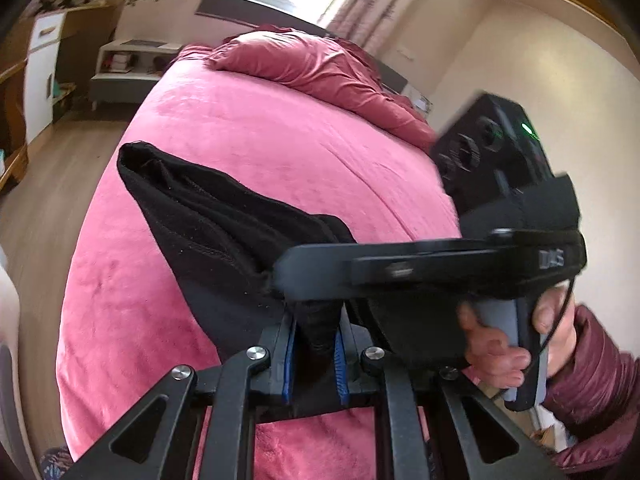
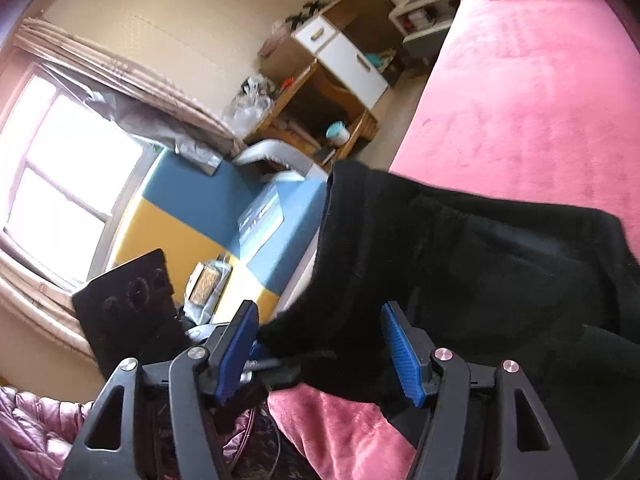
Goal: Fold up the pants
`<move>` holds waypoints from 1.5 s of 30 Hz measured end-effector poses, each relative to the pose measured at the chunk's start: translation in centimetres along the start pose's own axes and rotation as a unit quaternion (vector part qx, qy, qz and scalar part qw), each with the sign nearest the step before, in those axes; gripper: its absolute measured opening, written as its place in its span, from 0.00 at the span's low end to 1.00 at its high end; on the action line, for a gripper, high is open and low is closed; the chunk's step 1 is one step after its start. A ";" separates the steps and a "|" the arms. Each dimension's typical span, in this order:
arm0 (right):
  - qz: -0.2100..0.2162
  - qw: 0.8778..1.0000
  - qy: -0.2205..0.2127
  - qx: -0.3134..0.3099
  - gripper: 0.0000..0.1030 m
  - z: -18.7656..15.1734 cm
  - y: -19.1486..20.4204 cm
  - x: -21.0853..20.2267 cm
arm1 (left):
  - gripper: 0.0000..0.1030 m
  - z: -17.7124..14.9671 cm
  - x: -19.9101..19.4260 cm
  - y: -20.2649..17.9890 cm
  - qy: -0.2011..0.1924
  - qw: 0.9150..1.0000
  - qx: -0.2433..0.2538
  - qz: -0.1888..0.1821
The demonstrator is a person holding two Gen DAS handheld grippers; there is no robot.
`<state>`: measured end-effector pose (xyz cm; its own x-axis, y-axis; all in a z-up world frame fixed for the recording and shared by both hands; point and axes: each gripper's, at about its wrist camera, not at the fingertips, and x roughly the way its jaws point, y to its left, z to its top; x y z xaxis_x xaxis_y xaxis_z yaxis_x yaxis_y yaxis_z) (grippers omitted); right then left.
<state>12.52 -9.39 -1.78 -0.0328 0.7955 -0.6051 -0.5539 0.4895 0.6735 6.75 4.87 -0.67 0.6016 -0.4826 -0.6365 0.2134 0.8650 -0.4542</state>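
Black pants (image 1: 208, 232) hang bunched above a pink bed cover (image 1: 280, 128), one end stretched up and to the left. My left gripper (image 1: 315, 354) is shut on a fold of this black cloth, which is pinched between its blue pads (image 1: 289, 360). The right tool's black housing (image 1: 492, 152) crosses just right of it, held by a hand (image 1: 496, 352) in a maroon sleeve. In the right wrist view the pants (image 2: 460, 248) drape between the wide-set fingers of my right gripper (image 2: 318, 354). Its left blue pad (image 2: 236, 352) shows bare, so the jaws stand open around the cloth.
A crumpled red duvet (image 1: 320, 68) lies at the head of the bed. Beyond the bed's left edge are wooden floor (image 1: 60, 180), a white cabinet (image 1: 40, 72) and a low shelf (image 1: 128, 60). A wooden desk (image 2: 320, 112) and a blue-yellow mat (image 2: 192, 216) are beside the bed.
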 end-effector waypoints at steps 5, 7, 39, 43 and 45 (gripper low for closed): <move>-0.029 0.999 0.031 -0.002 0.44 0.2 -0.3 2.4 | 0.15 -0.2 0.7 -0.8 0.010 1.000 0.021 -0.003; -0.036 0.999 0.029 -0.011 0.31 0.2 -0.3 2.5 | 0.16 -0.4 1.2 -0.7 0.017 1.000 0.015 -0.007; -0.134 0.961 -0.211 0.122 0.14 -11.8 -4.5 -20.7 | 0.38 -0.4 5.1 -5.8 0.103 0.989 0.061 -0.086; -0.158 0.951 -0.220 0.146 0.13 -13.9 -5.6 -22.5 | 0.38 0.0 6.9 -7.5 0.117 0.987 0.078 -0.075; -0.167 0.946 -0.224 0.162 0.12 -15.2 -6.6 -23.2 | 0.38 -0.1 8.0 -8.6 0.128 0.984 0.090 -0.082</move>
<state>4.30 -36.46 1.38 0.4950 0.6130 -0.6157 -0.1839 0.7665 0.6153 9.63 -6.44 -1.87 0.3389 -0.6173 -0.7100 0.4379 0.7715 -0.4617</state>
